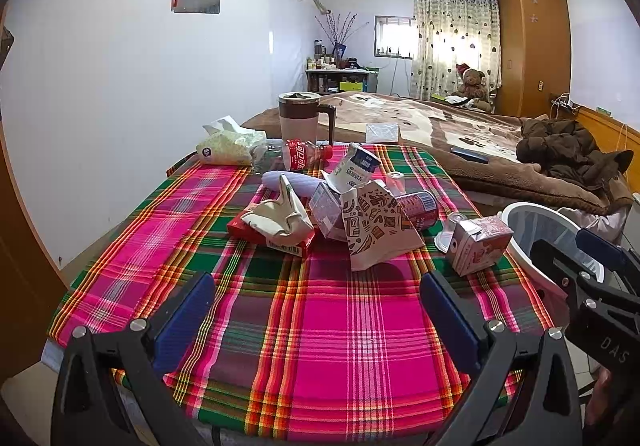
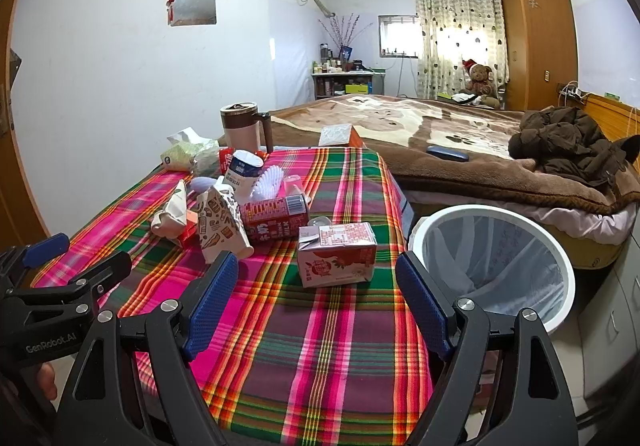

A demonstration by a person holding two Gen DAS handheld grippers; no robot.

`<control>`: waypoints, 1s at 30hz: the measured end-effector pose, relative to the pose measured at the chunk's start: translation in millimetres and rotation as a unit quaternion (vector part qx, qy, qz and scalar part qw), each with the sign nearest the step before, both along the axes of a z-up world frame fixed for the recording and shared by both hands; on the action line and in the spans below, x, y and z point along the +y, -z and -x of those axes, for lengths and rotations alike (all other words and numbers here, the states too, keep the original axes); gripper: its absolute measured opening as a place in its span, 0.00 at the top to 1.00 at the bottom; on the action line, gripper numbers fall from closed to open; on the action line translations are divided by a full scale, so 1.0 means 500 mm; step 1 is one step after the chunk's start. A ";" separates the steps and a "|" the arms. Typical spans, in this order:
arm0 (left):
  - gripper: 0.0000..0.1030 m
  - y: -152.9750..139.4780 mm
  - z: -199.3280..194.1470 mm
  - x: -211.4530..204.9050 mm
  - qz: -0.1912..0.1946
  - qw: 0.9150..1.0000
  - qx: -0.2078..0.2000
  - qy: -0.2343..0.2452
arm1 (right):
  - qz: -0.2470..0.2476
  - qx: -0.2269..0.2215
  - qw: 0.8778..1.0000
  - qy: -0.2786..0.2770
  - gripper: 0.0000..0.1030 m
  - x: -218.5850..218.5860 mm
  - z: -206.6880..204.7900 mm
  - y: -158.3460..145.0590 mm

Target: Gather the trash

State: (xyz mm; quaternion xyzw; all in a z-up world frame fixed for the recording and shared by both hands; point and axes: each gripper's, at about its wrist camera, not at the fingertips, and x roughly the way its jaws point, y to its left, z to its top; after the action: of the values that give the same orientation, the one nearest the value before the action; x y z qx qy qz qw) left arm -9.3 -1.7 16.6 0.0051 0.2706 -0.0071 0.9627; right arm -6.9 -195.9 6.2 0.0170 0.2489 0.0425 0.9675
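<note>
Presently both tools, left (image 1: 316,310) and right (image 2: 316,298), hover released, empty. Carton (image 2: 337,254) lies on desk (image 2: 340,358) beside bin (image 2: 560,266); recommend right tool straddle its narrow sides squarely

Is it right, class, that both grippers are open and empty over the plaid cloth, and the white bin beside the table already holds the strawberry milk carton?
Not quite. The carton still lies on the plaid cloth, as the right wrist view shows; the white bin holds only its liner. The left gripper and right gripper are indeed open and empty.
</note>
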 end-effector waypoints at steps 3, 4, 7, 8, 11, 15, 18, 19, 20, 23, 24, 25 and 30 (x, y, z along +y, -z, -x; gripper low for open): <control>0.00 0.000 0.000 0.000 0.001 1.000 0.000 0.000 | 0.000 0.000 1.000 0.000 0.20 0.000 0.000 0.000; 0.00 0.001 -0.001 0.000 0.001 1.000 0.001 0.000 | 0.000 0.000 1.000 0.000 0.20 0.000 0.000 0.000; 0.00 0.002 0.001 0.001 0.001 1.000 0.002 -0.001 | 0.001 0.000 1.000 0.000 0.20 0.000 0.000 0.000; 0.00 0.002 0.001 0.001 0.001 1.000 0.001 -0.001 | 0.000 0.000 1.000 0.000 0.20 0.001 0.000 0.000; 0.00 0.002 0.002 0.001 0.001 1.000 0.001 -0.002 | 0.001 0.001 1.000 0.000 0.20 0.002 0.000 0.000; 0.00 0.003 0.001 0.003 0.001 1.000 0.003 -0.002 | 0.000 0.000 1.000 0.000 0.20 0.002 0.000 0.000; 0.00 0.003 0.001 0.005 0.001 1.000 0.004 -0.002 | 0.001 0.000 1.000 0.000 0.20 0.002 -0.001 0.000; 0.00 0.003 0.001 0.005 0.002 1.000 0.004 -0.003 | 0.000 0.000 1.000 0.000 0.20 0.001 -0.001 0.000; 0.00 0.003 0.001 0.005 0.002 1.000 0.003 -0.002 | 0.001 0.001 1.000 0.000 0.20 0.002 -0.001 0.000; 0.00 0.007 -0.003 0.007 0.003 1.000 0.007 -0.003 | 0.001 0.001 1.000 0.000 0.20 0.004 0.000 0.002; 0.00 0.008 -0.005 0.007 0.003 1.000 0.008 -0.002 | 0.001 0.002 1.000 0.000 0.20 0.003 0.000 0.003; 0.00 0.009 -0.006 0.007 0.003 1.000 0.010 -0.002 | 0.001 0.003 1.000 0.000 0.20 0.002 -0.001 0.004; 0.00 0.015 -0.018 0.010 0.005 1.000 0.016 -0.001 | 0.001 0.008 1.000 0.001 0.20 -0.001 -0.007 0.012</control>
State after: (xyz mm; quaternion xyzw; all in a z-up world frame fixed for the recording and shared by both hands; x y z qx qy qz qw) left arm -0.2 3.3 9.1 0.0000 0.2859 -0.0075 0.9582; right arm -3.6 -196.7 0.4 0.0164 0.2571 0.0414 0.9654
